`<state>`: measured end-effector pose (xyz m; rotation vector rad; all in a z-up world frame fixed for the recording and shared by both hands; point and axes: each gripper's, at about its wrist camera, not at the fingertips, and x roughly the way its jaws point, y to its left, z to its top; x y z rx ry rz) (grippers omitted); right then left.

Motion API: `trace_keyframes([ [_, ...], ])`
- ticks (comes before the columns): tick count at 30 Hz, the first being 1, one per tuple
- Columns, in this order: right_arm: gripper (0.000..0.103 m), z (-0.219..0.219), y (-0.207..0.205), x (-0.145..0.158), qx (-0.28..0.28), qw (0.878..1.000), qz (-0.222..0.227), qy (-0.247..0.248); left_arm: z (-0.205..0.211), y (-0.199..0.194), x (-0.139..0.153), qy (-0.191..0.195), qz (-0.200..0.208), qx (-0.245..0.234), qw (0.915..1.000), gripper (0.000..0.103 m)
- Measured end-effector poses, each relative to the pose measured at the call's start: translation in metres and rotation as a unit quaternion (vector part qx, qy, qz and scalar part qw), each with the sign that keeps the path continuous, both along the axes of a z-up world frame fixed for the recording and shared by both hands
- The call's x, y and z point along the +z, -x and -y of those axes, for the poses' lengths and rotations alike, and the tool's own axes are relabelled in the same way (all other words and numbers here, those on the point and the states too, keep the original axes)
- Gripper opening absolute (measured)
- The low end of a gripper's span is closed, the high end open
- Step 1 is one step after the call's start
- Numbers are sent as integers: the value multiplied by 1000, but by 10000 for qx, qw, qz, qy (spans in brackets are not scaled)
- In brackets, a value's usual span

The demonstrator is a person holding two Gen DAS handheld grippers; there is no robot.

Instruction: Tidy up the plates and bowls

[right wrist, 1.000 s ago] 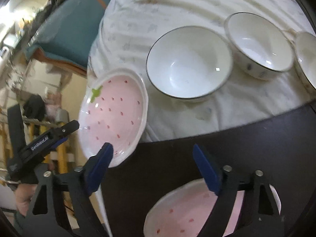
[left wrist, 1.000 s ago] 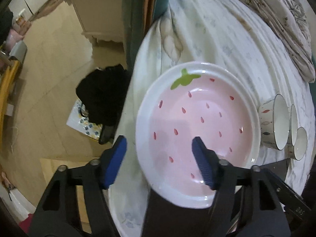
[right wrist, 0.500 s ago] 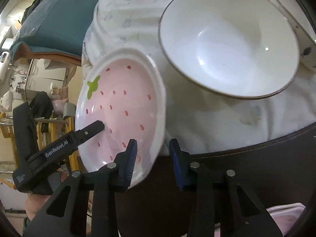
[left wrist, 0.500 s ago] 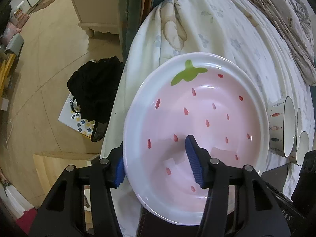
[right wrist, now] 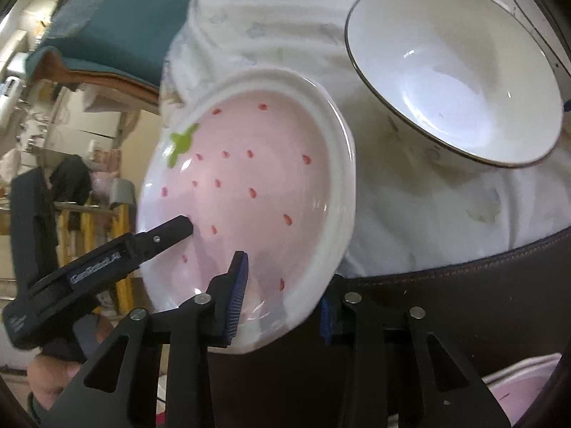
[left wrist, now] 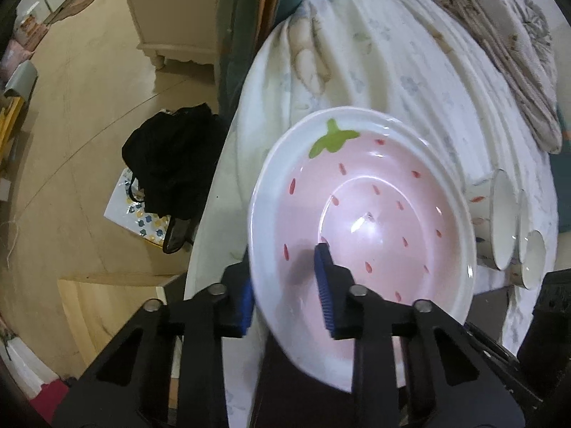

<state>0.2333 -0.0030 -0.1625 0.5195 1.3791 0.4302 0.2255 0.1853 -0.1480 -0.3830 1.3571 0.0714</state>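
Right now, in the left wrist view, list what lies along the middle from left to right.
Black bag on the wooden floor → pink strawberry-pattern ceramic plate with white rim → white patterned bowls standing on edge on the pale floral cloth.

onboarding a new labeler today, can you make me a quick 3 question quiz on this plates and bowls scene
1. True or false: both grippers grip the same strawberry plate.
2. Which pad of the left gripper lies on the plate's pink inside? A) its right pad B) its left pad C) neither
3. Fill in: beyond the plate in the right wrist view sits a white ____ with a dark rim.

Key
1. True. The right gripper also straddles the plate's rim; both have just been closing on it.
2. A
3. bowl
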Motion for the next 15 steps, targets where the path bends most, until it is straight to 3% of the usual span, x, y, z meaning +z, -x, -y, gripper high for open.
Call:
trace_keyframes([
  [15, 27, 17, 38, 23, -156, 9997, 157, -88, 34, 51, 30, -200, 26, -567, 9982, 24],
])
